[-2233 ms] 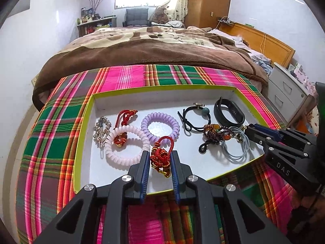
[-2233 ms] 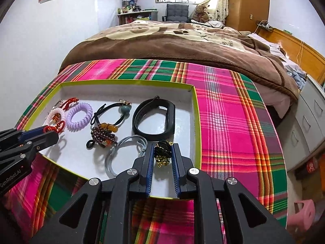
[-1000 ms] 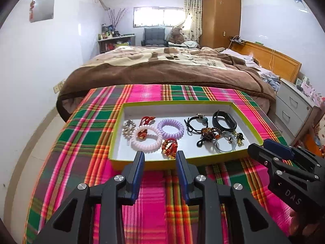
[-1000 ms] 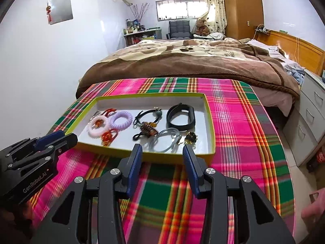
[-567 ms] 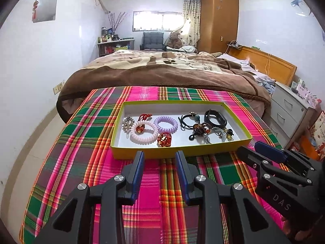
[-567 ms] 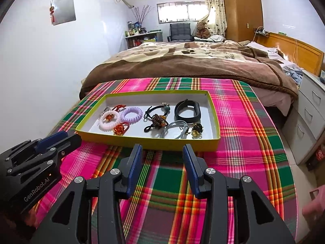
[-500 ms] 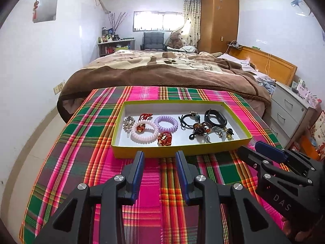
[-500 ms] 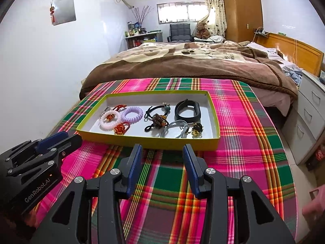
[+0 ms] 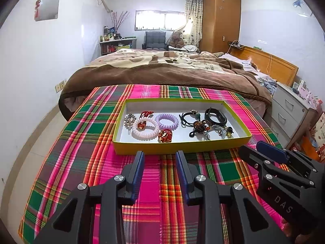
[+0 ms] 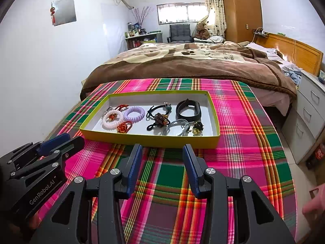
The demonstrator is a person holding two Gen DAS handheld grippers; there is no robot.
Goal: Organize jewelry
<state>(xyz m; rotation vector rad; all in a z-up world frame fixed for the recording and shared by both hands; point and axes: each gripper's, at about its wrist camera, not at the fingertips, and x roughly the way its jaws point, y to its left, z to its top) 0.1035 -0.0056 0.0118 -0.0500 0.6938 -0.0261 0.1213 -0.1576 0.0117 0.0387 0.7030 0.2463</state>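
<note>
The walls (image 9: 61, 65) are white; a bright window (image 9: 159, 20) is at the far end; a wooden wardrobe (image 9: 221, 20) stands beside the curtain (image 9: 193, 18); a brown blanket (image 9: 162, 71) covers the bed; a white drawer cabinet (image 9: 288, 111) stands right.

Bare plaid cloth (image 9: 150, 174) lies between both grippers and the tray (image 9: 182, 145); its near wall stands across the way to the crowded floor.

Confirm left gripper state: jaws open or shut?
Open. The left gripper shows a clear gap between its jaws with plaid cloth visible through it; nothing held.
</note>
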